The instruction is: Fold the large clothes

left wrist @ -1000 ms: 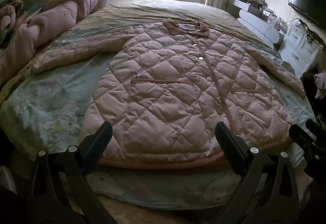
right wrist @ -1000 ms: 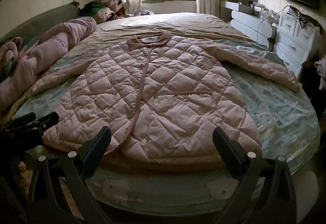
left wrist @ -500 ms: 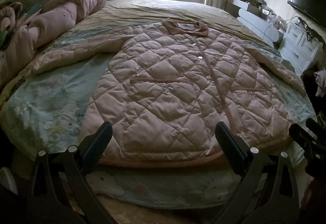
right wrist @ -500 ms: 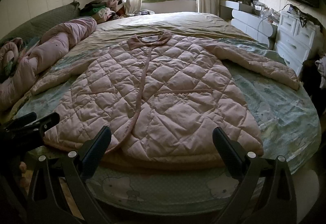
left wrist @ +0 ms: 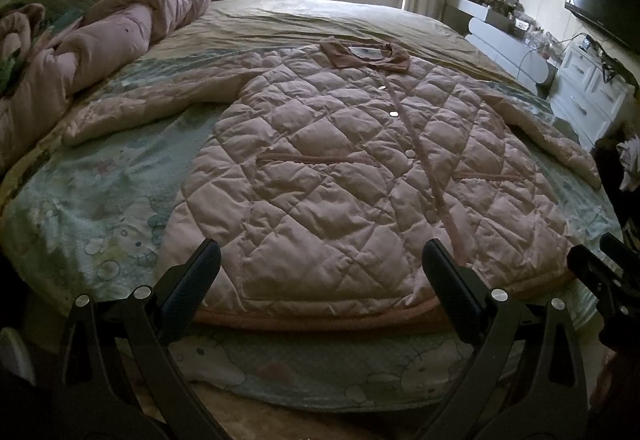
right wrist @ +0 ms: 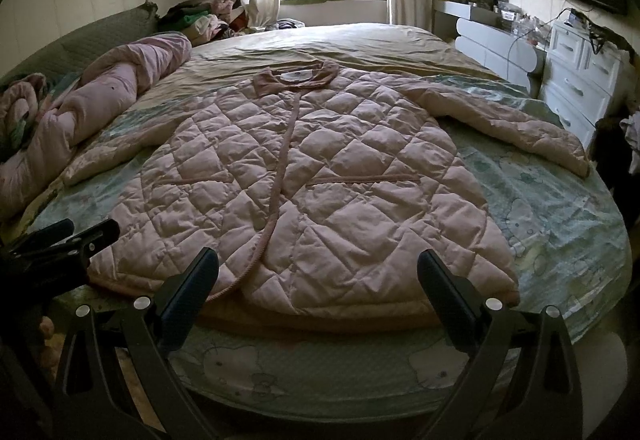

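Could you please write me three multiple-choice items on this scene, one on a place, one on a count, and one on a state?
1. Where does the pink quilted coat lie?
A. On the white chest of drawers
B. Spread flat on the cartoon-print bedspread
C. On the window sill

2. How many pocket seams show on the coat's front?
A. Two
B. Four
C. None

3. What state are the left gripper and right gripper in?
A. Both shut on the hem
B. One open, one shut
C. Both open, holding nothing

Answers: B, since the coat is laid out on the bedspread, sleeves out; A, one seam either side of the front band; C, each gripper's fingers stand wide apart short of the hem.
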The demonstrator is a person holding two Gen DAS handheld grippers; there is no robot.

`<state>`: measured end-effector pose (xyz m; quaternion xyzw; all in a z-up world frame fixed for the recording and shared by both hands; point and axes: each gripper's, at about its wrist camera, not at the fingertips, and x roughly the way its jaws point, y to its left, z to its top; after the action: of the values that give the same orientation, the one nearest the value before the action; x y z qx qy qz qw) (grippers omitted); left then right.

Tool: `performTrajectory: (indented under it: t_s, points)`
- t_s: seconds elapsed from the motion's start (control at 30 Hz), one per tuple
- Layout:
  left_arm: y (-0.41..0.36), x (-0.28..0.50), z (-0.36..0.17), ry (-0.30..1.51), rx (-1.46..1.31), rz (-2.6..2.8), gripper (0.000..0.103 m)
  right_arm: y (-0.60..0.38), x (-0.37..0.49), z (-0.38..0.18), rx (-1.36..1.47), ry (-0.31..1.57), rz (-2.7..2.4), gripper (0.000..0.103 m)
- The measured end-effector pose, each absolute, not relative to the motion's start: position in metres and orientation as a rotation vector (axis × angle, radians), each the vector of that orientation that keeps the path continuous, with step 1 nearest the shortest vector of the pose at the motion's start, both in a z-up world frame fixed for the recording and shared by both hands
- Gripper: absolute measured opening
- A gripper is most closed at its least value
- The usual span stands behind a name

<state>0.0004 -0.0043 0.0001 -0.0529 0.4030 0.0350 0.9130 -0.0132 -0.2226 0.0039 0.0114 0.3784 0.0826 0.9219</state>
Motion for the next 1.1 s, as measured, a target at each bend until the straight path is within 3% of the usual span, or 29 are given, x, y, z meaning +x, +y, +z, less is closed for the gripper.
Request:
performTrajectory:
  t_s: [0.83, 1.1]
  points:
    - [-0.006, 0.000, 0.001, 0.828, -0.106, 0.064, 0.094, -0.222, -0.015, 0.005, 0.022, 0.782, 0.172, 0.099]
    - [-0.008, 0.031, 0.003, 0.847, -0.088, 0.078, 0.094, -0.217, 0.016, 0.002, 0.008, 0.809, 0.180, 0.099]
